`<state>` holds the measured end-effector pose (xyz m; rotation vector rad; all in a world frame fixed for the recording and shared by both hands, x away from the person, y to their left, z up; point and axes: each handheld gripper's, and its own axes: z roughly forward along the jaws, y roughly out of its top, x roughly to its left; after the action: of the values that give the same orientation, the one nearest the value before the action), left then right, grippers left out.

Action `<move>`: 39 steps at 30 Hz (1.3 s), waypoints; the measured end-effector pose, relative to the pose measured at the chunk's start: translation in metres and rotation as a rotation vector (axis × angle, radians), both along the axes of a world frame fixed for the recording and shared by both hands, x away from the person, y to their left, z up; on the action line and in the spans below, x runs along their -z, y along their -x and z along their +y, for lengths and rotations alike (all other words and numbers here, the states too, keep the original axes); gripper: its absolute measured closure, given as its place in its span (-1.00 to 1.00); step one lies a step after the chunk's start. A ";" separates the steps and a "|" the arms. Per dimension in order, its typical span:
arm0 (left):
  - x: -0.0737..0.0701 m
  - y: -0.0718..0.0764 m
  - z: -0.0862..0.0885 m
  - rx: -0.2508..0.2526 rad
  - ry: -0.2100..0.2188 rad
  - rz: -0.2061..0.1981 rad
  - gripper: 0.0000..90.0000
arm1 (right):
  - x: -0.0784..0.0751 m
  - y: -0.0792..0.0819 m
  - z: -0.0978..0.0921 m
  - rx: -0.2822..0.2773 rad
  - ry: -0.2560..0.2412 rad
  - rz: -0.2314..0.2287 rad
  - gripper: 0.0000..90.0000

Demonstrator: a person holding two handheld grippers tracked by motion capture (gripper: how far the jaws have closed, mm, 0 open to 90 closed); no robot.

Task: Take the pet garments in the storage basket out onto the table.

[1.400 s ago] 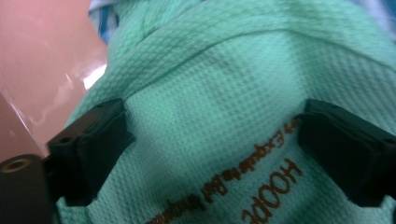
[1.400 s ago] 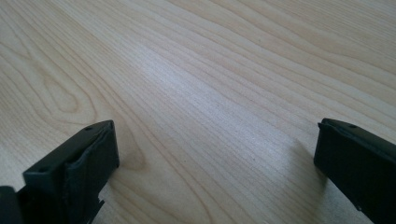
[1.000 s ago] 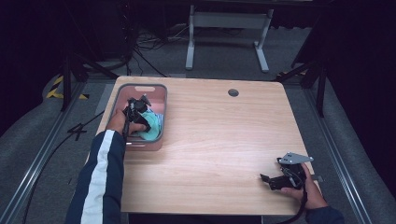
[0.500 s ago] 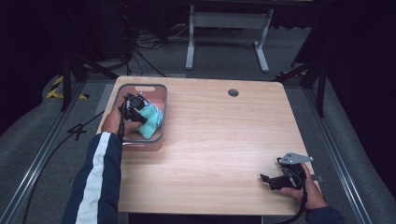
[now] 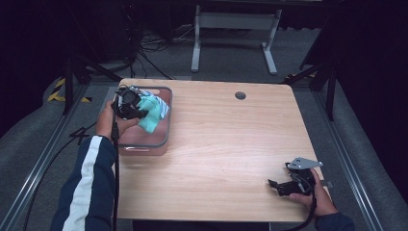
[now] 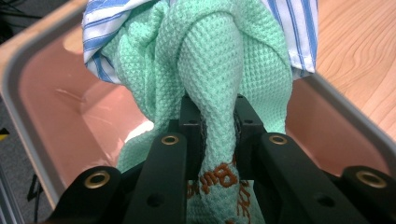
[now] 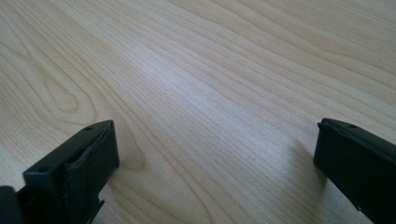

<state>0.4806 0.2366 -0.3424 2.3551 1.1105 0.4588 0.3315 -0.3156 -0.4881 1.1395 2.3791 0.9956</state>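
Lifting since a second ago, the left gripper [image 5: 137,109] is raising a green waffle-weave cloth [image 6: 219,74] above the pink bin [image 5: 161,139] at the table's [image 5: 231,144] far left, jaws clamped tight on a fold. A blue-striped cloth [image 6: 292,28] is hanging with it. Near the right front edge, the right gripper [image 5: 279,185] is resting with jaws spread wide, holding nothing.

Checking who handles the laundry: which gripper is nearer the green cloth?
Left. The left gripper is clamped on the green cloth over the bin; the right gripper sits across the table.
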 end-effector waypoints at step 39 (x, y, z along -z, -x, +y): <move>-0.043 0.031 -0.046 0.183 0.092 -0.144 0.76 | 0.000 0.000 0.000 0.000 0.004 -0.003 -0.99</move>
<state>0.4496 0.1902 -0.2998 2.2783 0.8244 0.4916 0.3314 -0.3156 -0.4881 1.1360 2.3777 0.9918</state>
